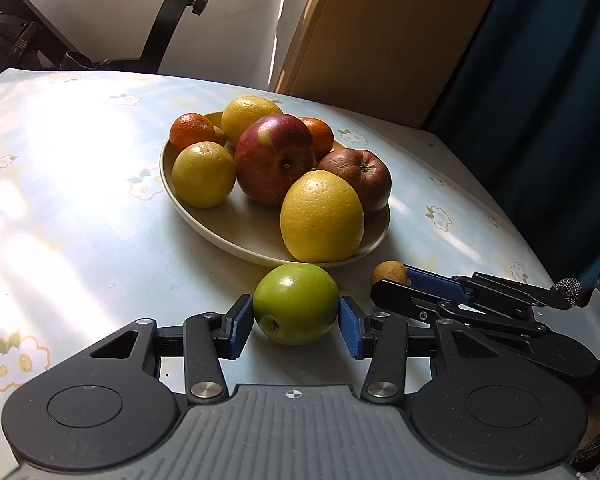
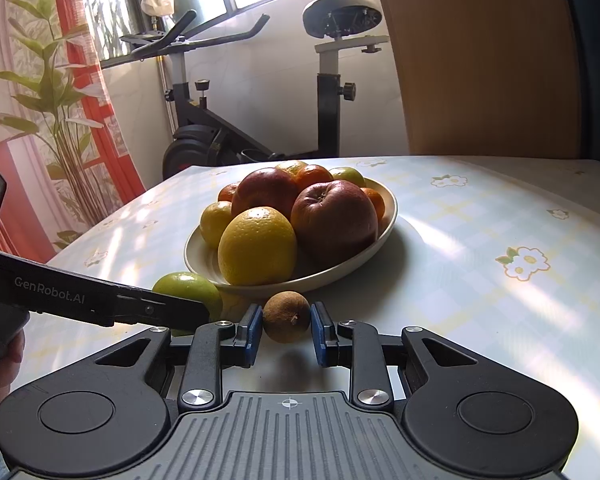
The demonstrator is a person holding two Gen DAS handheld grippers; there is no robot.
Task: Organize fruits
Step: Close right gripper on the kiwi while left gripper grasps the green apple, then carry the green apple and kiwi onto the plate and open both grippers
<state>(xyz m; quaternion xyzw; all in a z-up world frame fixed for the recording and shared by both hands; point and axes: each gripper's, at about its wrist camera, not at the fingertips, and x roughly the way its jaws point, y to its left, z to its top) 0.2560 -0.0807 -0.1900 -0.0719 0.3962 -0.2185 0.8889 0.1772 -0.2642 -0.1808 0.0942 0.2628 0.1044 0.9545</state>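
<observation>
Left claw (image 1: 296, 322) pads sit against the green apple (image 1: 296, 309) on the counter (image 1: 80, 220), gripping. Right claw (image 2: 286, 328) is clamped on the small brown fruit (image 2: 286, 316), just right of it. Both lie just near of the plate (image 1: 204, 222), which already holds the other fruit; these two look like the last left.

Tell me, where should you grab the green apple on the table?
Grip the green apple around its widest middle, coming in from the near side, low over the table. It is round, its dimpled end faces the front, and the plate blocks the far side. The left gripper already has a pad on each side.
</observation>
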